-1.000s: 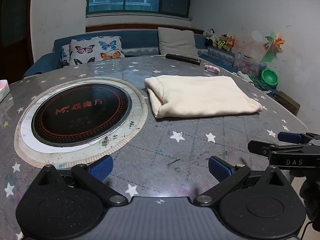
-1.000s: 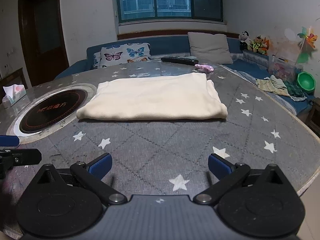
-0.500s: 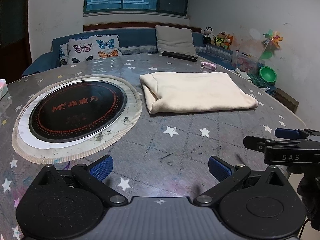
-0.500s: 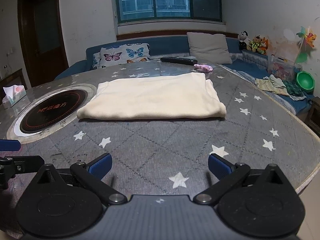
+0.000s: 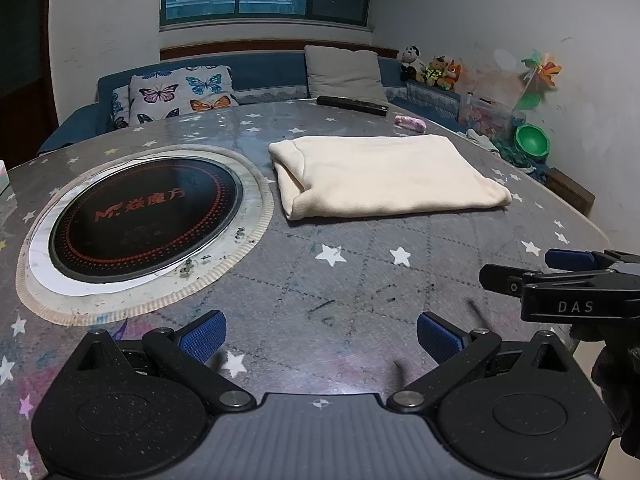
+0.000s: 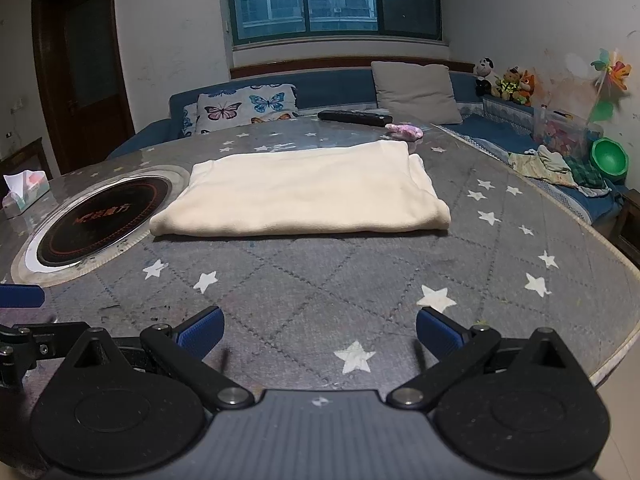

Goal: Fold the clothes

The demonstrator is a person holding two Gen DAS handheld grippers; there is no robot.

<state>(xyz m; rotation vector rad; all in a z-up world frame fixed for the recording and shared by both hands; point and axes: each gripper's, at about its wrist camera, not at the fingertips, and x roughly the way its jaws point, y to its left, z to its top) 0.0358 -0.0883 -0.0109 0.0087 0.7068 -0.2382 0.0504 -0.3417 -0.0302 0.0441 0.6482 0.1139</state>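
The cloth lies folded flat mid-tabletop, just beside the hob. Both grippers, left and right, hang over the near edge, jaws apart and empty, likely because folding looks finished.

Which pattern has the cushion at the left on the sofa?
Colourful butterflies on white; the cushion shows best in the left wrist view.
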